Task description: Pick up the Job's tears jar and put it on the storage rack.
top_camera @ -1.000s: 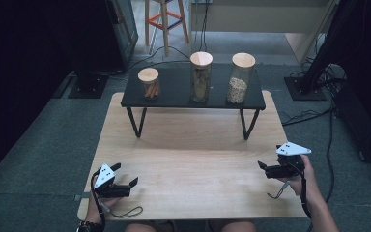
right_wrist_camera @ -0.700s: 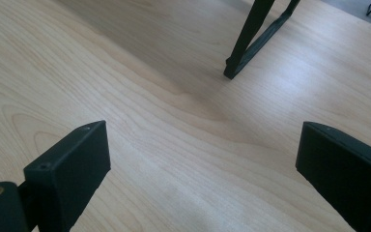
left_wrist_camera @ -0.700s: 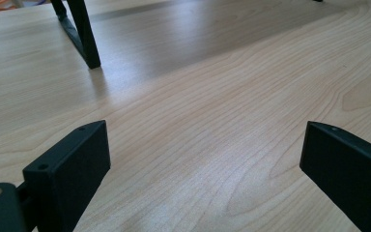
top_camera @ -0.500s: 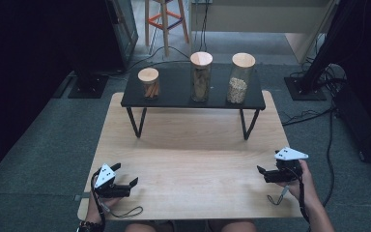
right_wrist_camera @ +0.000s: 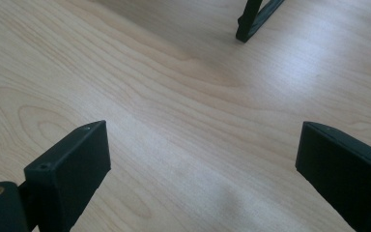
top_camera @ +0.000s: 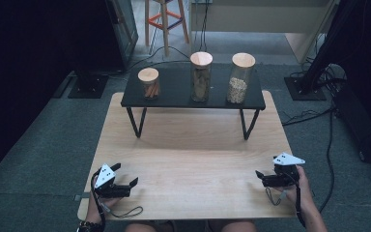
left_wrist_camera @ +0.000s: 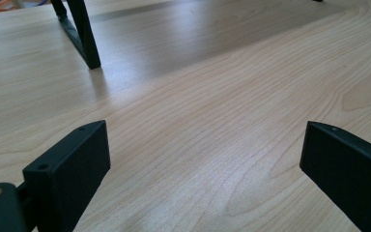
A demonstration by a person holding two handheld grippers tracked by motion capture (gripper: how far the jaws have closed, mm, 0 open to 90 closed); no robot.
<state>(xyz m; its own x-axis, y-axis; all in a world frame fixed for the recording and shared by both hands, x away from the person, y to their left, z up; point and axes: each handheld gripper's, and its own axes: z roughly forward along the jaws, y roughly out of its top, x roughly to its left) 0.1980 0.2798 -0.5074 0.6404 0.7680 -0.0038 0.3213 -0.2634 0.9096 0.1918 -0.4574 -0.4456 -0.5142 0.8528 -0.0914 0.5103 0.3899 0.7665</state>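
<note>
On table (top_camera: 193, 159), near edge: left gripper (top_camera: 124, 177) at left corner, jaws wide apart, empty. Right gripper (top_camera: 259, 176) at right corner, likewise spread, empty. Far across table, black shelf (top_camera: 174, 99) held three jars (top_camera: 201, 76).

Three clear glass jars with round wooden lids (top_camera: 201, 76) on one black raised shelf (top_camera: 174, 99), one pale wooden table (top_camera: 193, 154), two black handheld grippers (top_camera: 125, 178).

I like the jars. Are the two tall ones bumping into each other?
Apart. The high view shows dark shelf top between the middle jar and the right jar, a plain gap.
</note>
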